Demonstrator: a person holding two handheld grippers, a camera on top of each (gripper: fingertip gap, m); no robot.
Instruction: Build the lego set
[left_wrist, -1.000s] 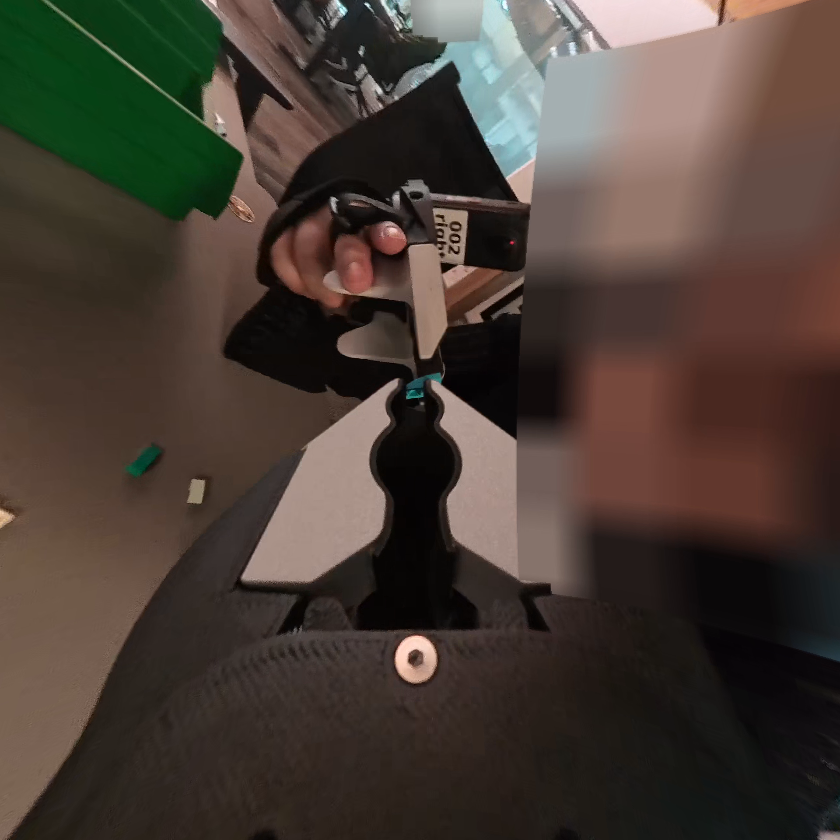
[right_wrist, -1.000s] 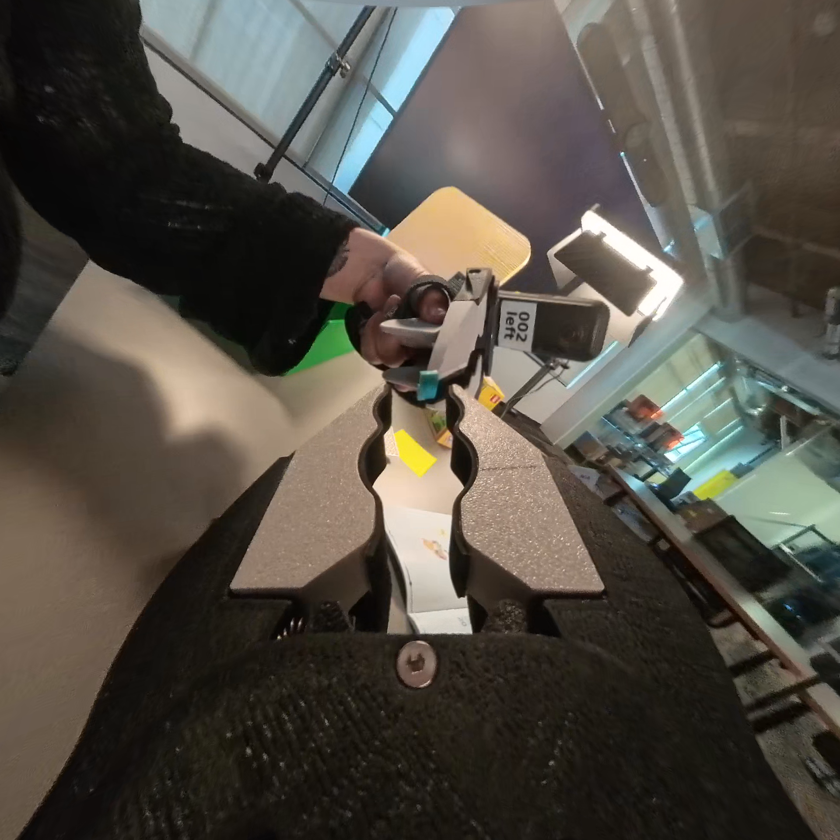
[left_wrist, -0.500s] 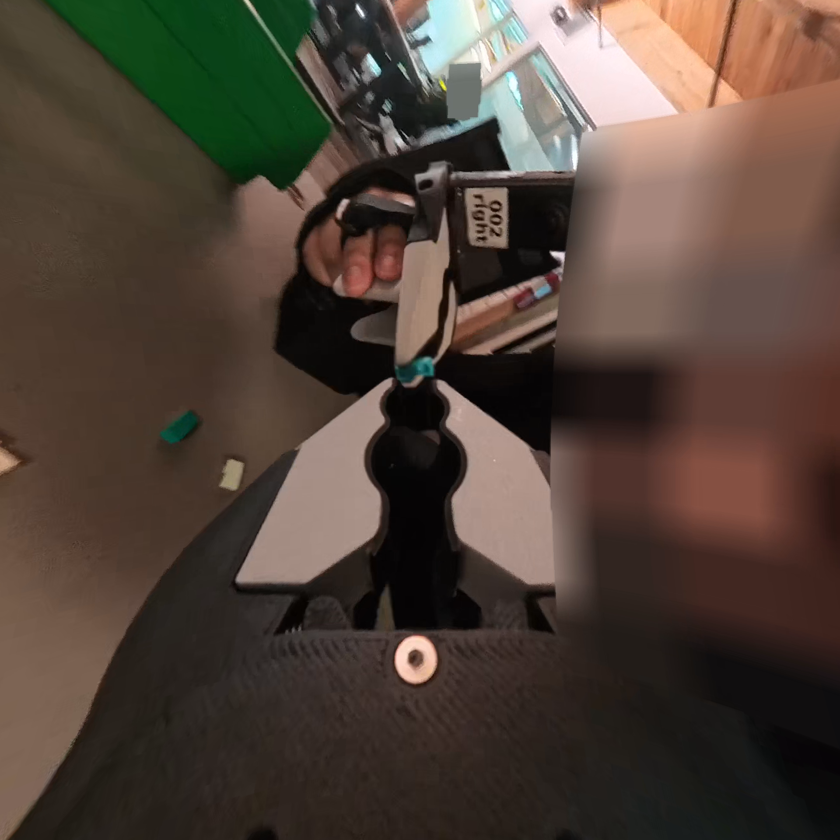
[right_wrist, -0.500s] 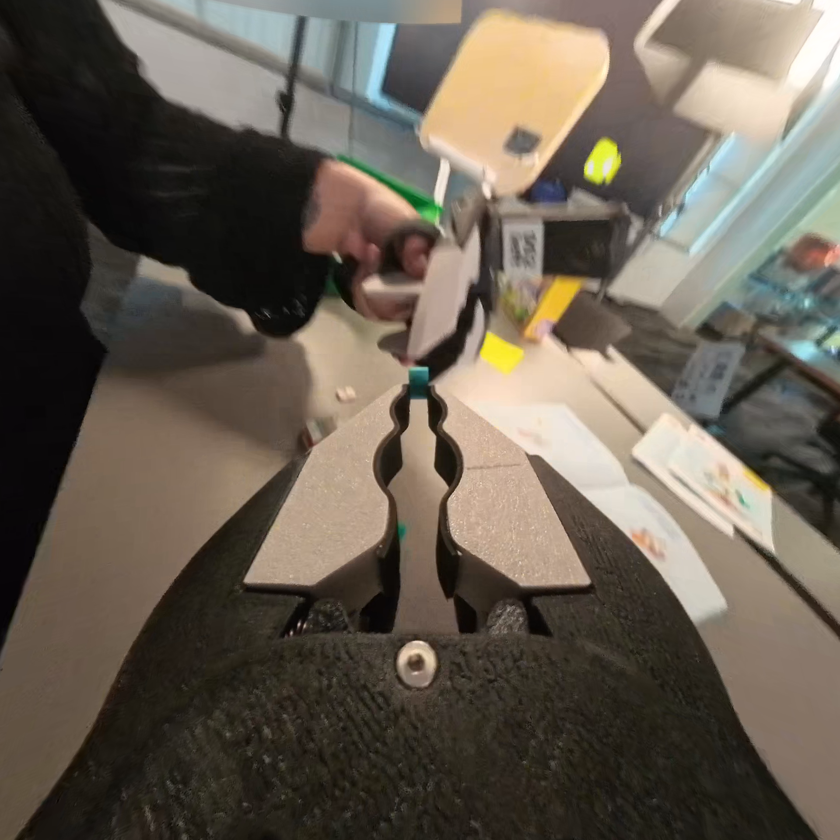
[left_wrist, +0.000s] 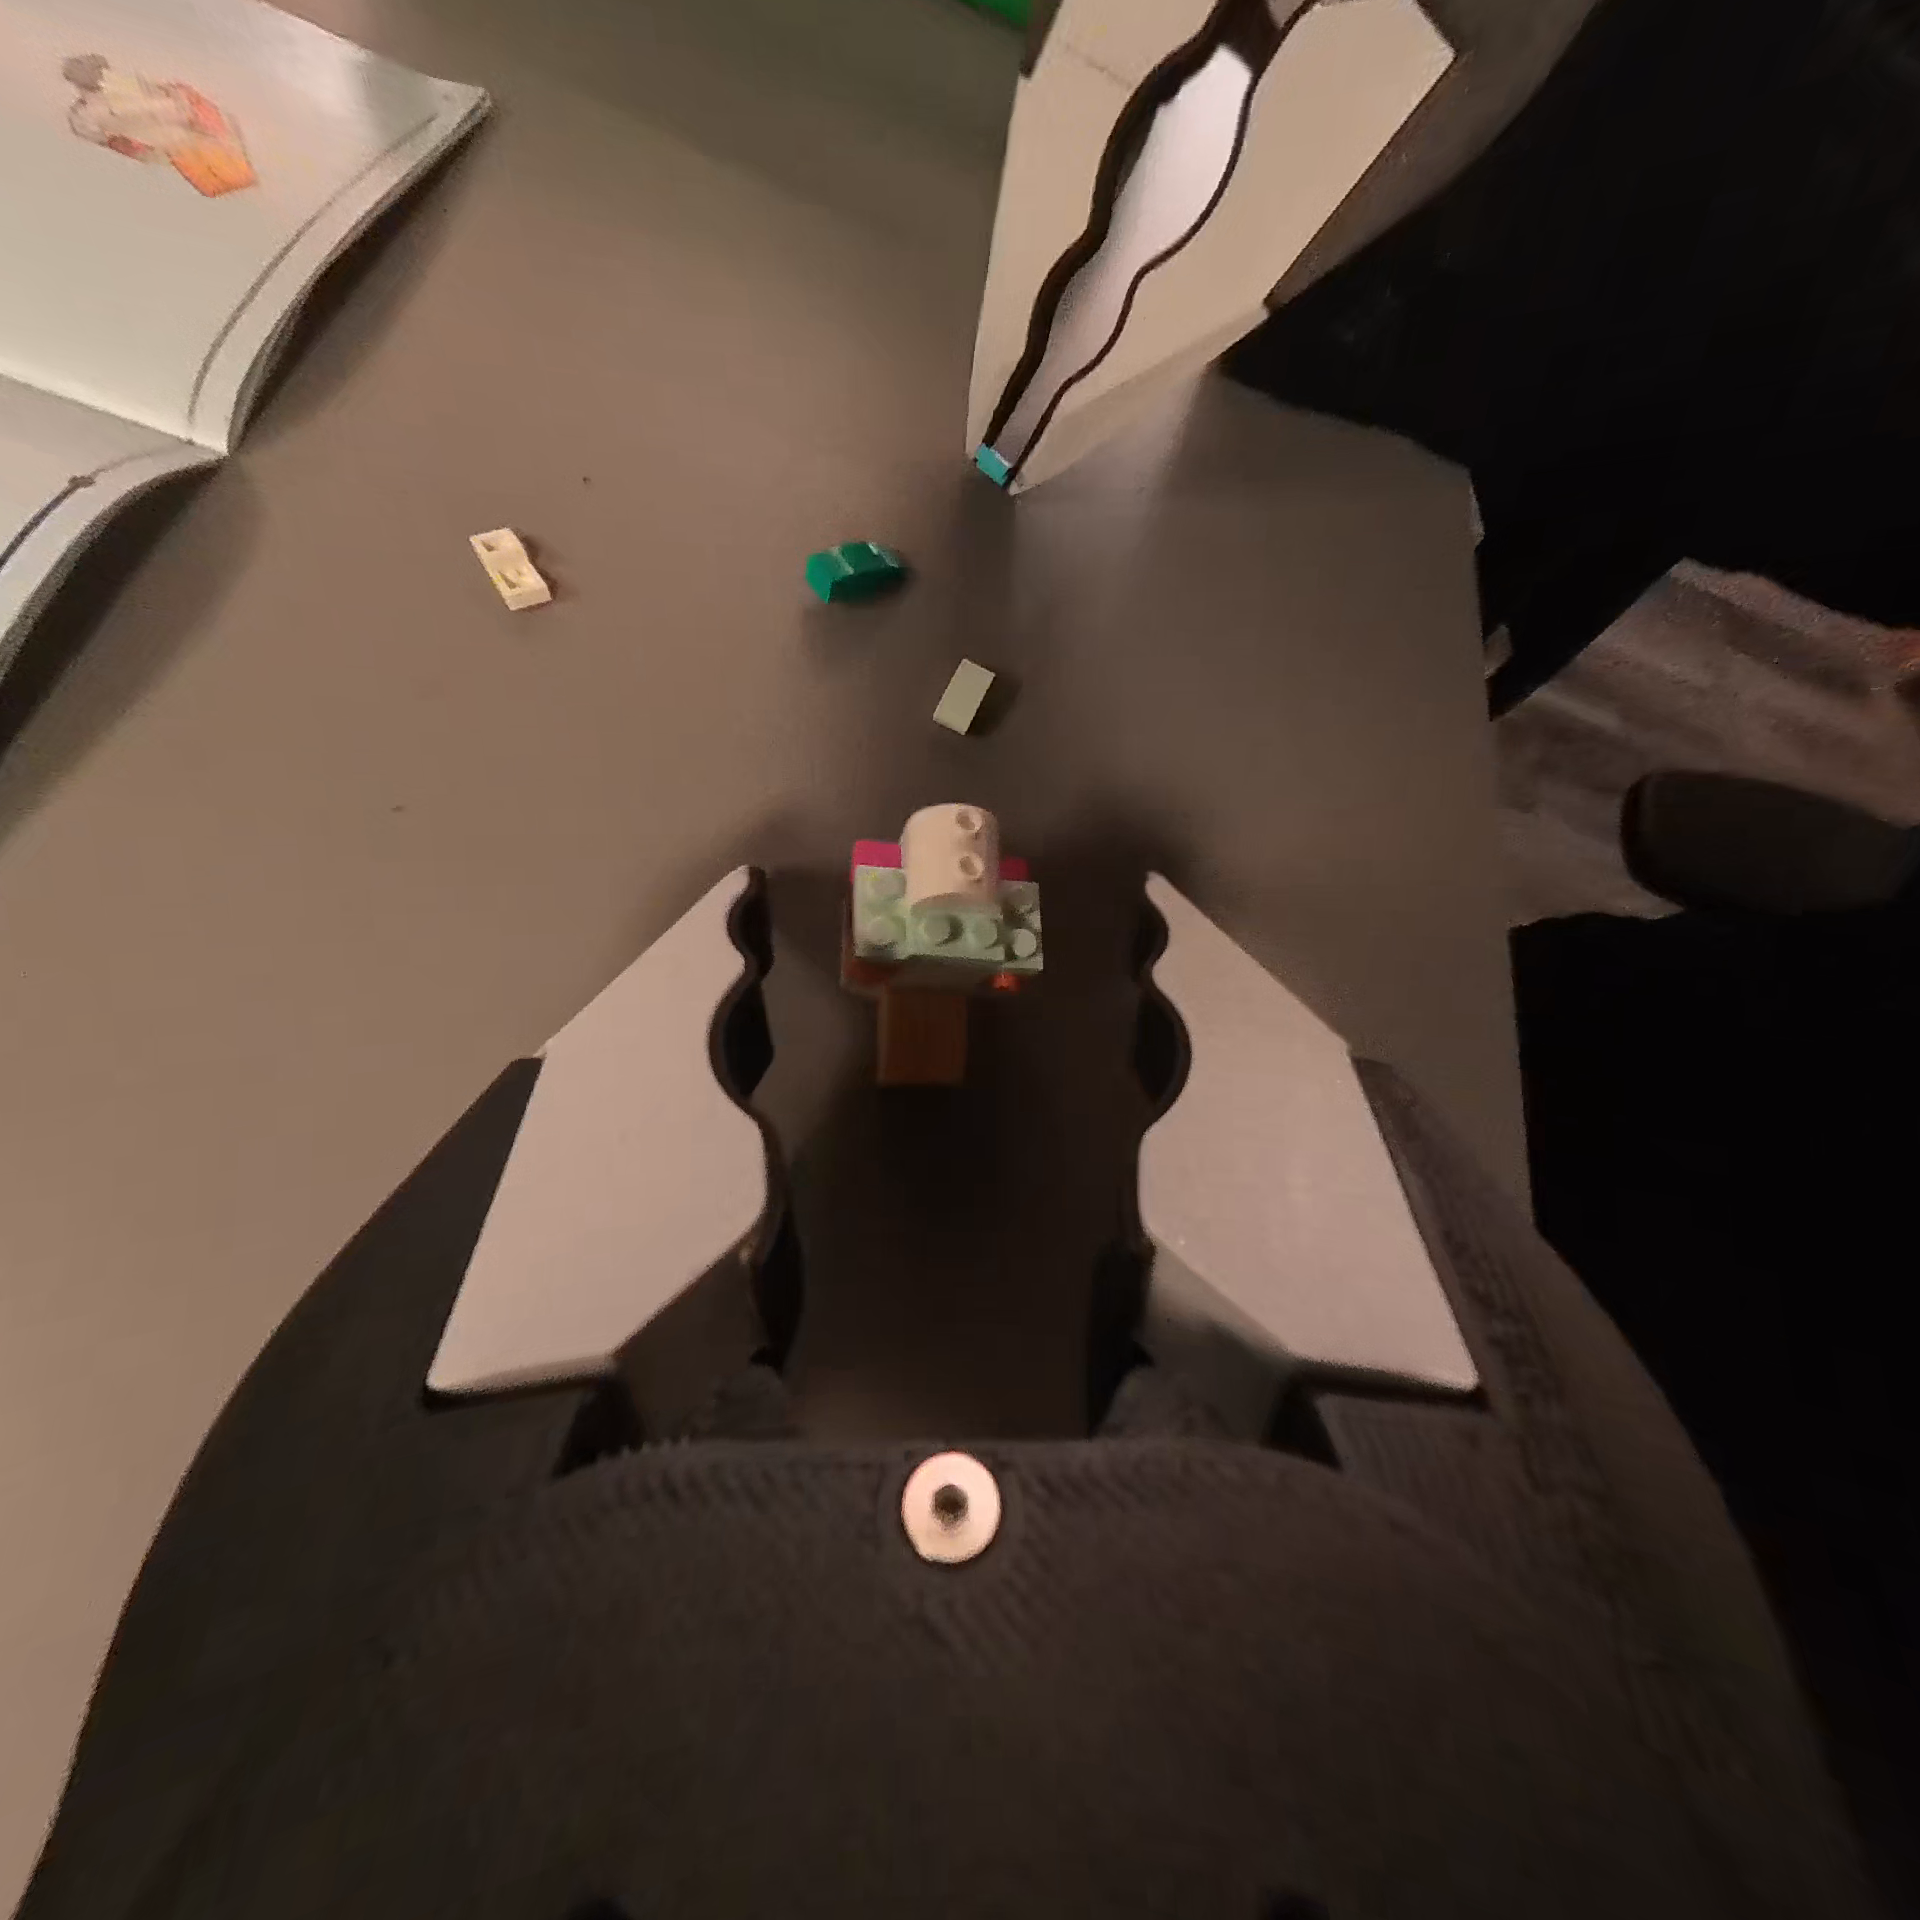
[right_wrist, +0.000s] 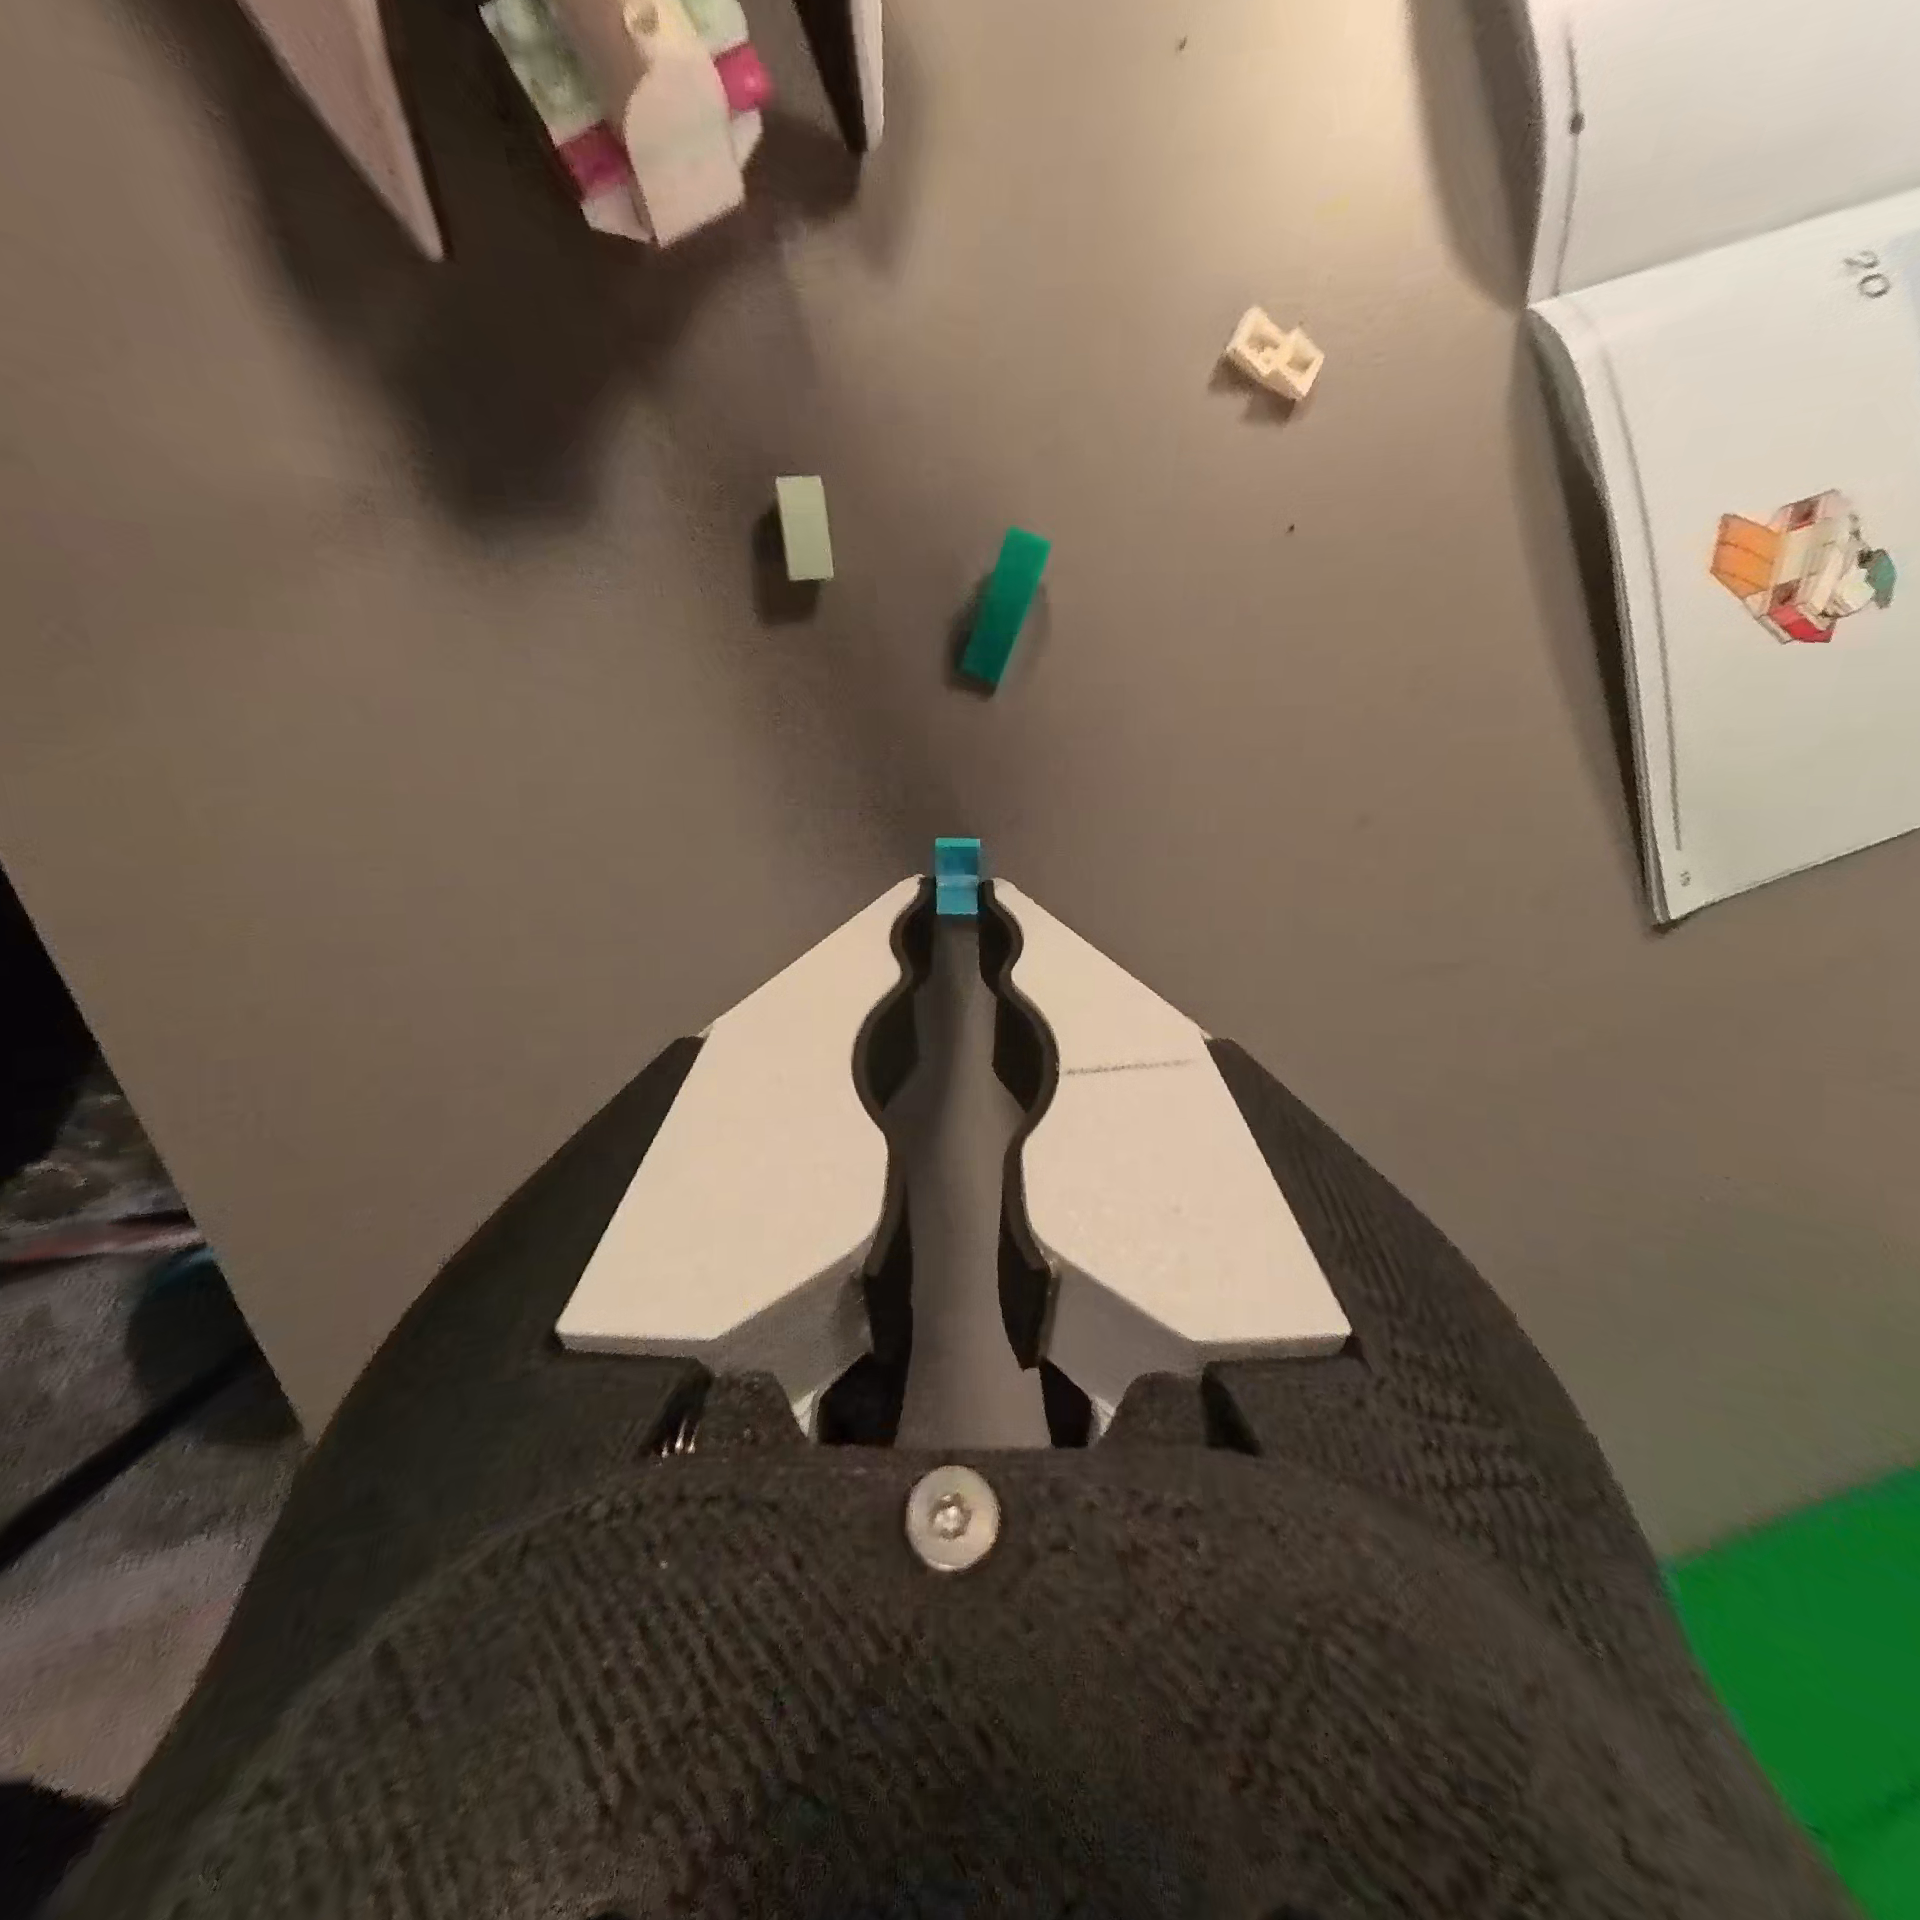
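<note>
My left gripper is open and points down at the grey table. A small lego model, with a pale green plate, a white round top, pink and orange parts, stands between its fingers without touching them. My right gripper is shut on a small teal piece and holds it just above the table. The right gripper also shows in the left wrist view, beyond the model, with the teal piece at its tips. The right wrist view shows the left gripper around the model at the top.
Loose bricks lie between the grippers: a dark green one, a pale green one and a white one. An open instruction booklet lies at the side. A green block is at the lower right. The table edge is close. Some 12 centimetres of space lies between my two pairs of fingers. My right gripper is the nearer one to the green block: about 25 centimetres, against 35 centimetres.
Both grippers have swung down from facing each other in the air to the table. The teal piece went from my left gripper to my right. My left gripper has opened around the model.
</note>
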